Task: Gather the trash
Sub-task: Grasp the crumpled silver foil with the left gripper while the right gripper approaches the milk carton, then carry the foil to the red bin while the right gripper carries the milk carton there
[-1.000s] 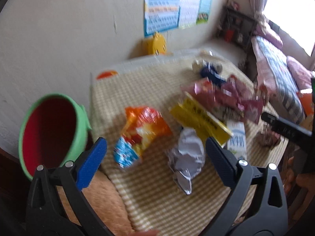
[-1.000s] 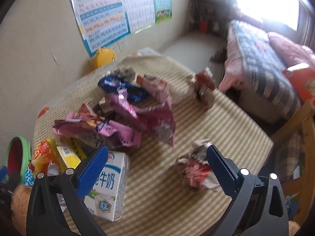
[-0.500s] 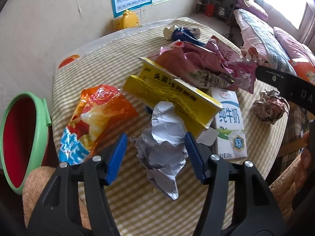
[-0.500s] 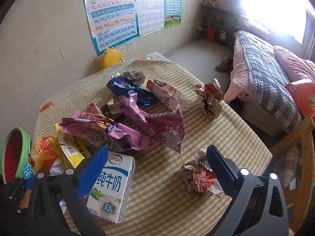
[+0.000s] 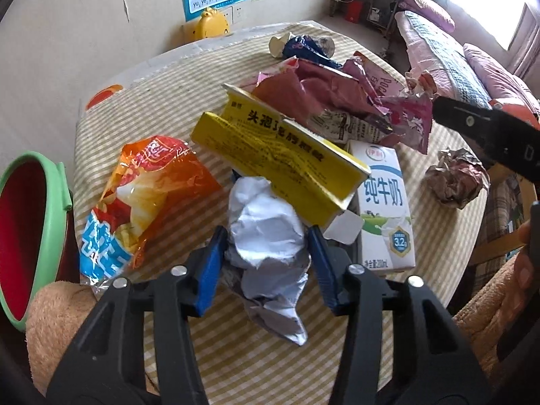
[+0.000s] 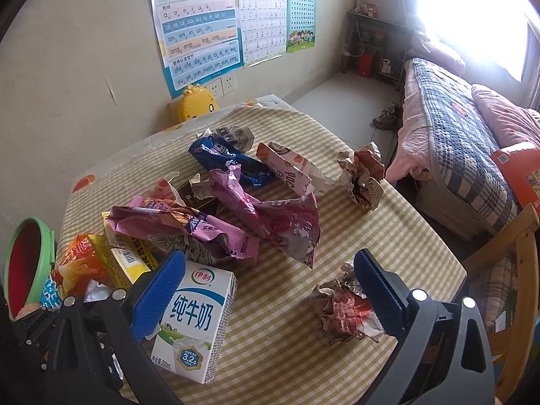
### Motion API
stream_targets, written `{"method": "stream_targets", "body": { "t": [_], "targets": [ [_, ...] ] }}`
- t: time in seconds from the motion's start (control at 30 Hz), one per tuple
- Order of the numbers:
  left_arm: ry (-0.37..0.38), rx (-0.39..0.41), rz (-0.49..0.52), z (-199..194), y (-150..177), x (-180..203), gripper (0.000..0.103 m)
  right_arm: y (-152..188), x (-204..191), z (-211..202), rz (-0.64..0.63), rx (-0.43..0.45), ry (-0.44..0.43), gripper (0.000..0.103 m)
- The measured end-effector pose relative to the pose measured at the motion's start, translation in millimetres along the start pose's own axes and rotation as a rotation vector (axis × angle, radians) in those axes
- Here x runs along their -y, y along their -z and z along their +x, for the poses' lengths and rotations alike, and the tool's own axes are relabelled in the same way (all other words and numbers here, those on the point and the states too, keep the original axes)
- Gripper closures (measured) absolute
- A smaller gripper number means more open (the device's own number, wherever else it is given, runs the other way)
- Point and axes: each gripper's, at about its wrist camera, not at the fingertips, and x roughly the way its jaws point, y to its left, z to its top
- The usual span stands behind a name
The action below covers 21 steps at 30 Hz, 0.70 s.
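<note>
A crumpled silver foil wrapper [image 5: 266, 222] lies near the front of the checked tablecloth [image 5: 256, 354]. My left gripper [image 5: 266, 233] stands over it. Its jaws are closing, and both blue pads touch the wrapper's sides. A yellow box [image 5: 280, 155] leans over the wrapper's far end, with an orange chip bag [image 5: 148, 189] to the left. My right gripper [image 6: 270, 260] hangs open above the cloth. Nothing is held in it, and it sits between a white milk carton [image 6: 192, 317] and a crumpled red-brown paper ball [image 6: 344, 310].
A green bin with a red inside [image 5: 64, 185] stands off the table's left edge. Pink wrappers [image 6: 270, 222], a blue cookie wrapper [image 6: 229, 158] and another paper ball [image 6: 362, 175] lie further back. A bed [image 6: 455, 141] and a wooden chair [image 6: 519, 236] are on the right.
My left gripper came down and forward over the silver wrapper, and its jaws narrowed from wide open onto the wrapper's sides. The right gripper has hardly moved.
</note>
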Motion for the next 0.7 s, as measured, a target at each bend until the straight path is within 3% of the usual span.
{"method": "stream_targets", "body": {
  "t": [0.13, 0.23, 0.43, 0.57, 0.7],
  "targets": [
    [0.015, 0.024, -0.015, -13, 0, -3, 0.061, 1, -1, 5, -0.002, -0.016, -0.012, 0.008],
    [-0.009, 0.091, -0.003, -35, -2, -4, 0.061, 4, -1, 11, 0.001, -0.048, -0.032, 0.008],
    [-0.049, 0.194, -0.046, -70, -12, -17, 0.061, 13, 1, 34, 0.075, -0.186, -0.158, 0.008],
    [-0.057, 0.208, -0.087, -80, -13, -29, 0.061, 22, -4, 44, 0.103, -0.273, -0.267, 0.008],
    [-0.053, 0.207, -0.116, -86, -11, -36, 0.06, 29, -18, 54, 0.055, -0.33, -0.268, 0.017]
  ]
}}
